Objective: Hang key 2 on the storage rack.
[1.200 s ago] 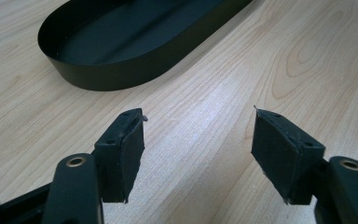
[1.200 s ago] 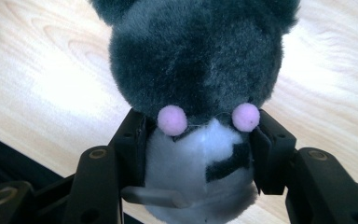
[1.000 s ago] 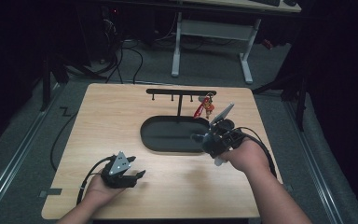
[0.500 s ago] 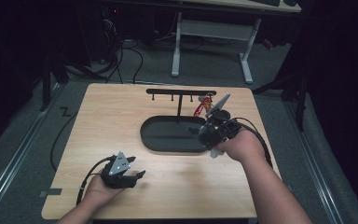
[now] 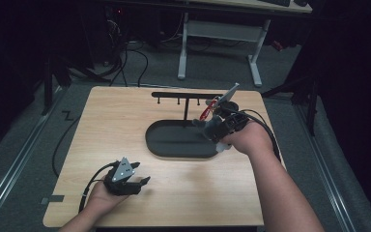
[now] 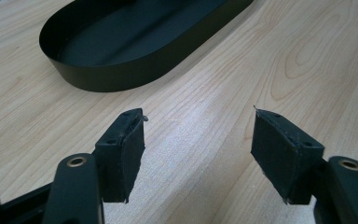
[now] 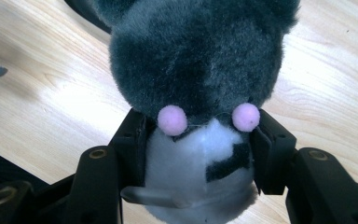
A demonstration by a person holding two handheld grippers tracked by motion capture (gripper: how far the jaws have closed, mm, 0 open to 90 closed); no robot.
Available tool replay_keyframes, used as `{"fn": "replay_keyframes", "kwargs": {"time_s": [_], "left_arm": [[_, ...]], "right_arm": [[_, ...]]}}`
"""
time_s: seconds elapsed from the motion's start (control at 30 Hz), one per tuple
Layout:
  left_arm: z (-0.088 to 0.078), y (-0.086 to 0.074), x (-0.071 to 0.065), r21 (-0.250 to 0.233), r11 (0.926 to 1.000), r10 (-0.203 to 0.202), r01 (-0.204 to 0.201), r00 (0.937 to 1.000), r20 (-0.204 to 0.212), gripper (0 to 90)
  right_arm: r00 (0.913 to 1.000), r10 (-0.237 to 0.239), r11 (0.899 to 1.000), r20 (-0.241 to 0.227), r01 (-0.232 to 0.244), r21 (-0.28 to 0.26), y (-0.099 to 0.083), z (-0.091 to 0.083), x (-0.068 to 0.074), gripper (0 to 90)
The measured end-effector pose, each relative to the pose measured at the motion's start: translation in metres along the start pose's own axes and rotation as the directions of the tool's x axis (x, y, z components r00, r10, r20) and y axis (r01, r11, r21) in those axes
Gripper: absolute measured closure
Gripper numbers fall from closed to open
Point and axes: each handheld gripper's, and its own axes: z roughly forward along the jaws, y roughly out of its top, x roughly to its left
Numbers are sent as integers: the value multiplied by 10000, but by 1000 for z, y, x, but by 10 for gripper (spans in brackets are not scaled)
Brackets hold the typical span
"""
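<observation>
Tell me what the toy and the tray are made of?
The toy, pinched in the right claw, looks like soft plush: fuzzy grey and white fur with little pink pompoms. The tray looks like thin metal or hard plastic, matte black, with a smooth, even wall.

Your left hand (image 5: 101, 197) is resting low at the near left, holding the black left gripper (image 5: 136, 182) with its grey three-cornered plate up and its jaws standing wide apart. Your right forearm (image 5: 280, 193) is reaching forward from the bottom right, and your right hand (image 5: 246, 137) is keeping the black right gripper (image 7: 198, 140) raised, its jaws pressing in on both sides of a grey and white plush toy (image 7: 196, 70).
</observation>
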Motion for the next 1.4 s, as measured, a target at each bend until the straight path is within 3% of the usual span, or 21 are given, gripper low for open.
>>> {"fn": "replay_keyframes", "kwargs": {"time_s": [0.3,0.57,1.03,1.17,1.4], "left_arm": [[0,1,1,12,10000,13,-13,10000,7,348],[0,0,2,-10,10000,-13,13,10000,22,348],[-1,0,3,-4,10000,-63,63,10000,25,348],[-1,0,3,28,10000,-65,65,10000,53,349],[0,0,3,51,10000,-33,33,10000,81,350]], "right_arm": [[9999,-48,9999,90,49,-145,16,-11,-4,476],[9994,-292,9994,199,296,-161,33,-13,3,476],[9976,4,9996,688,16,-285,51,-19,-2,475],[9958,92,9999,912,-78,-152,51,-15,-9,475],[9962,-47,9998,870,31,186,46,1,-10,475]]}}
